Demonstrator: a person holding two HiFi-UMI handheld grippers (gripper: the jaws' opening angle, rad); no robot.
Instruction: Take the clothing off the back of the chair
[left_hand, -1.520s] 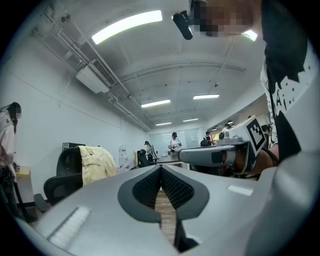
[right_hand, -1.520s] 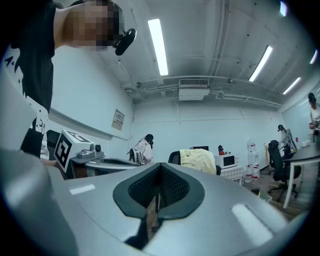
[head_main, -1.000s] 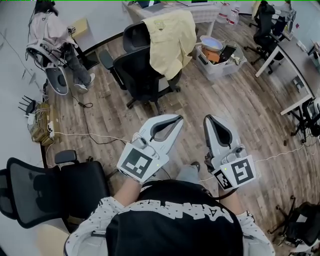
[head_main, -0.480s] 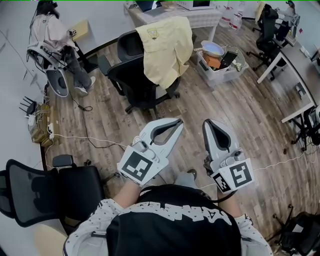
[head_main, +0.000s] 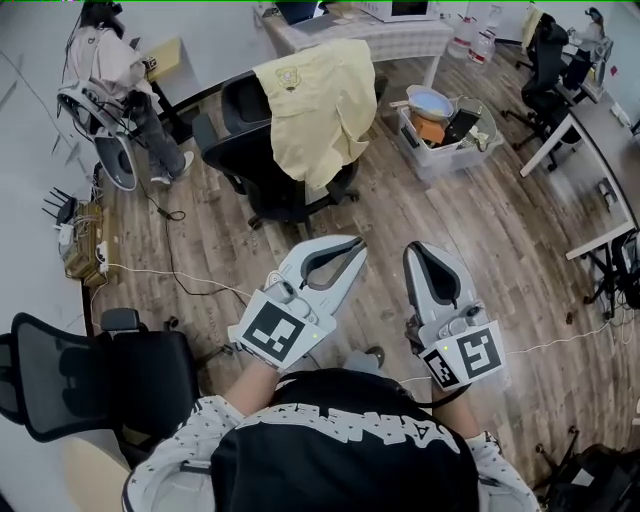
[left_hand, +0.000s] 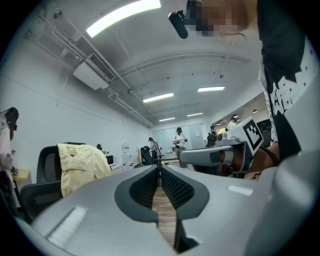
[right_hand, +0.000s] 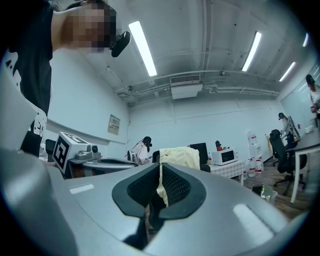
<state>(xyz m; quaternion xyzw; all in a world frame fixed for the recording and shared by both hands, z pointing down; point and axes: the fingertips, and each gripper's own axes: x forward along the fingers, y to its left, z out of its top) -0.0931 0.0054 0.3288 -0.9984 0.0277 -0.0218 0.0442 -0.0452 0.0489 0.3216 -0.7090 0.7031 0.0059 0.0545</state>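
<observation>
There's the yellow shirt (head_main: 315, 110), draped over the back of the black office chair (head_main: 262, 180) at the far side of the wooden floor (head_main: 420, 215). Its collar is up top and its tails hang down past the seat. That's your target, and it's well apart from both claws. Your left claw (head_main: 356, 244) is closed tight with nothing in it. Your right claw (head_main: 417, 252) has just been cracking open, only a sliver so far, and nothing sits between its jaws either; the shirt you see through that slit is way off across the room. You're holding both level and side by side out in front of you, aimed toward the chair, which reads to me like lining up for a two-handed lift off the backrest. Nothing's been grabbed yet, so you'll need to get in close and open far wider before any fabric goes in. Mind the plastic crate (head_main: 445, 140) just right of the chair.
</observation>
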